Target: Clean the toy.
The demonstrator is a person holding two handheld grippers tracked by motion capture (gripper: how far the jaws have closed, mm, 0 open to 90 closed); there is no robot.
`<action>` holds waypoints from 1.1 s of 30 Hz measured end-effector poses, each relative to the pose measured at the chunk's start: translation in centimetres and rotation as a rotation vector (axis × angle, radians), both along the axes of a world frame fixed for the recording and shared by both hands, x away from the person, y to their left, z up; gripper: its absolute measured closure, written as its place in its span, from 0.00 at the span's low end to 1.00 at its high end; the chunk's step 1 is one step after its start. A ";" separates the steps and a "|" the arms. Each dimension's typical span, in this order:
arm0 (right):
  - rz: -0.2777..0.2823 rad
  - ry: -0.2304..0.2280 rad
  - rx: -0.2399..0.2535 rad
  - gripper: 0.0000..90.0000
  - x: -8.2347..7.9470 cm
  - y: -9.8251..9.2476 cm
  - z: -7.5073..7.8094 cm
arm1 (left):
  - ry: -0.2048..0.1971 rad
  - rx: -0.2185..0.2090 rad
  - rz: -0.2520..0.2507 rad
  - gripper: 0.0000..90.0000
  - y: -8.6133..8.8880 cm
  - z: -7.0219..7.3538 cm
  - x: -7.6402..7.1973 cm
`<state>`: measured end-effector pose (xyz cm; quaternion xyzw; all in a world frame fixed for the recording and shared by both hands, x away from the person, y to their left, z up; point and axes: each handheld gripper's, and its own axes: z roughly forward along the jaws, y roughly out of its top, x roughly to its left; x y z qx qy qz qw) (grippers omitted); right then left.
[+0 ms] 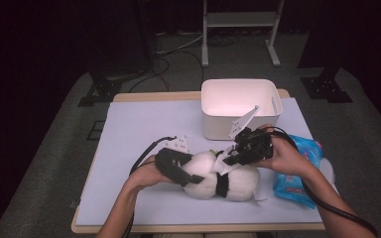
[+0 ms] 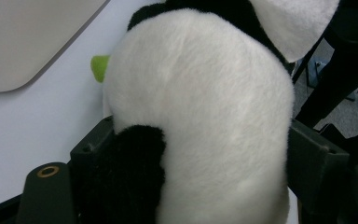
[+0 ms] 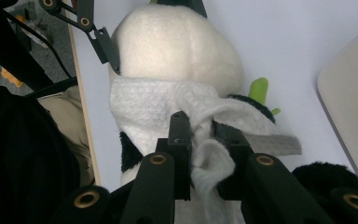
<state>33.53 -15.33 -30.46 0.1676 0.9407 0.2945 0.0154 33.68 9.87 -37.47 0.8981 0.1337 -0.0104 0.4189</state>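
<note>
table [image 1: 129, 124]: left claw [image 1: 188, 177] clamps panda [image 1: 238, 181]; right claw [image 1: 226, 157] pinches white cloth [image 3: 168, 109].

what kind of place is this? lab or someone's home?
Most likely a lab or recording studio: a lone table on grey carpet with dark surroundings, loose cables on the floor, and a metal stand frame behind.

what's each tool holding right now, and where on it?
Left tool clamps the plush panda across its round white head, one jaw on each side. Right tool pinches a bunched fold of the white cloth draped over the panda's neck.
</note>
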 end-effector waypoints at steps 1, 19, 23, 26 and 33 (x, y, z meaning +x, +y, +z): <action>0.000 0.000 0.003 0.87 0.0 0.0 0.0 | -0.001 -0.001 0.001 0.24 0.0 0.0 0.0; 0.027 -0.007 -0.047 0.87 -0.4 1.2 -0.4 | -0.021 -0.008 -0.008 0.22 -0.4 0.3 -0.3; 0.021 -0.005 -0.032 0.87 -0.6 0.5 -0.7 | -0.014 -0.017 -0.006 0.16 -0.6 0.3 -0.2; 0.021 0.001 -0.024 0.87 -0.6 0.2 -0.8 | -0.010 -0.024 -0.005 0.12 -0.5 0.3 -0.3; 0.019 0.009 -0.012 0.87 -0.6 -0.1 -0.9 | 0.005 -0.037 -0.006 0.09 -0.4 0.3 -0.1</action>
